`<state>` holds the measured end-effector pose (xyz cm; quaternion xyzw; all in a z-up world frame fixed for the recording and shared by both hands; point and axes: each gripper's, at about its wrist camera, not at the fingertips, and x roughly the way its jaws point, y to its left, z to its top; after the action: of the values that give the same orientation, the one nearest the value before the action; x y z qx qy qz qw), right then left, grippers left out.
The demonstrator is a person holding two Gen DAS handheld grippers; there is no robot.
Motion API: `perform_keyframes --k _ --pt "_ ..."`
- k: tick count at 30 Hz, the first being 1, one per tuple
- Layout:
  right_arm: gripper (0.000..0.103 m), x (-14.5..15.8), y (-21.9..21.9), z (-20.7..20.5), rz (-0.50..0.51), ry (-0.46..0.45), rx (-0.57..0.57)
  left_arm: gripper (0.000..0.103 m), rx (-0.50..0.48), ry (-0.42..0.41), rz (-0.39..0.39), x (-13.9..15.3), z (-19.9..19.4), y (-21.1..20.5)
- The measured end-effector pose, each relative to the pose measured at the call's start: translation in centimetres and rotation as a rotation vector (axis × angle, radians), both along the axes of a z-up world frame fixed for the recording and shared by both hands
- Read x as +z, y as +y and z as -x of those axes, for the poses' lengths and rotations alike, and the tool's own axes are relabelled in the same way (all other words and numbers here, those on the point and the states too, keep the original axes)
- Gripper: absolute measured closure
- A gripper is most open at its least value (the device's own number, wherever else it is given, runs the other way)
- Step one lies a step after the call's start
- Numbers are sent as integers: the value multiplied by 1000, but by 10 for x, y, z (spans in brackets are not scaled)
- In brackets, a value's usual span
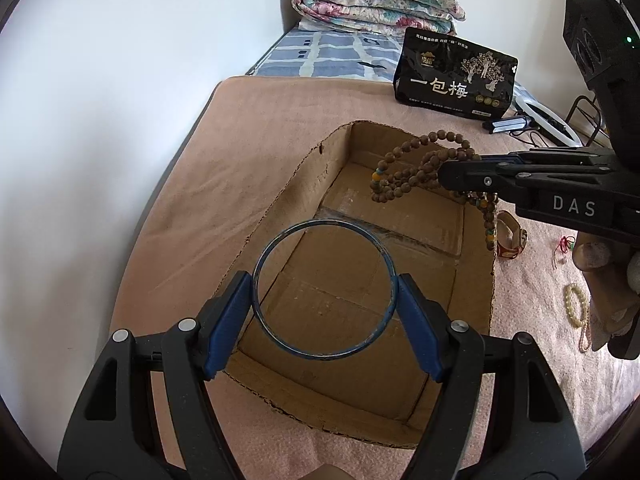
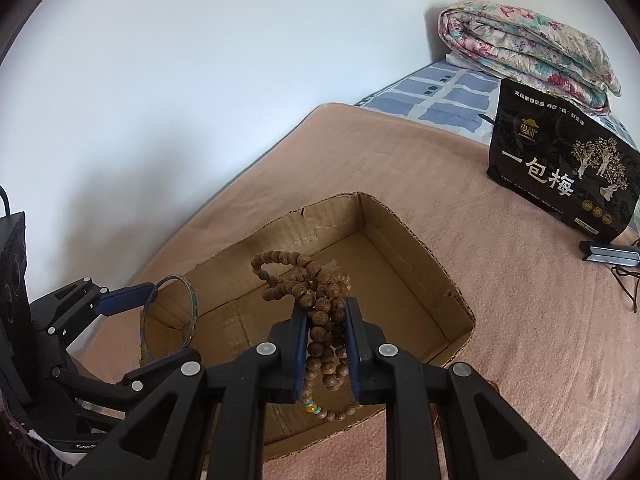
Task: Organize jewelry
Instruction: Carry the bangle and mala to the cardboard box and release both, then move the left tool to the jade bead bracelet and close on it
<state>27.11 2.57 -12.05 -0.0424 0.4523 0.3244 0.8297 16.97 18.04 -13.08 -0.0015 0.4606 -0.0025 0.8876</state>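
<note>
Tangling is the risk: right gripper (image 2: 326,344) jaws clamp the brown wooden bead strand (image 2: 316,292), left gripper (image 1: 324,312) jaws pinch the thin blue bangle (image 1: 325,288), both above the open cardboard box (image 1: 474,264); dangling loops could snag its rim.

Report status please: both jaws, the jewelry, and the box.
Left gripper clamps blue bangle over cardboard box. Right gripper clamps wooden bead string above box. Box floor bare, nothing blocking.

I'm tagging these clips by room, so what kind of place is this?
Most likely a bedroom at home: the work surface is a bed under a pinkish blanket, with a folded floral quilt at its head against a white wall, and a cardboard box set on it.
</note>
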Motion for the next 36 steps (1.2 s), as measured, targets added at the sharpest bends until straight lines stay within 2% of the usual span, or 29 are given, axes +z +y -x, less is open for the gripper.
perform_keyframes --k 3,5,6,8,11,17,29,36 --pt "75 0 1 2 0 -8 -1 28 -7 -5 -3 1 1 -1" --pt "56 3 1 3 -6 -16 2 28 -10 1 -11 1 1 -3" --pt "43 4 1 4 -6 -25 1 27 -14 3 -16 2 1 -4" --pt "26 8 -1 7 -4 -46 -11 19 -23 -2 -21 3 2 -7" --pt "13 15 -4 11 5 -76 -36 18 -33 -6 -30 5 4 -11" --pt "6 24 -9 16 40 -112 -69 18 -25 -10 -28 8 5 -11" --pt "5 43 -30 28 58 -156 -114 18 -25 -62 -25 33 13 -20" --pt "5 60 -63 42 39 -168 -155 18 -53 -96 -18 50 18 -41"
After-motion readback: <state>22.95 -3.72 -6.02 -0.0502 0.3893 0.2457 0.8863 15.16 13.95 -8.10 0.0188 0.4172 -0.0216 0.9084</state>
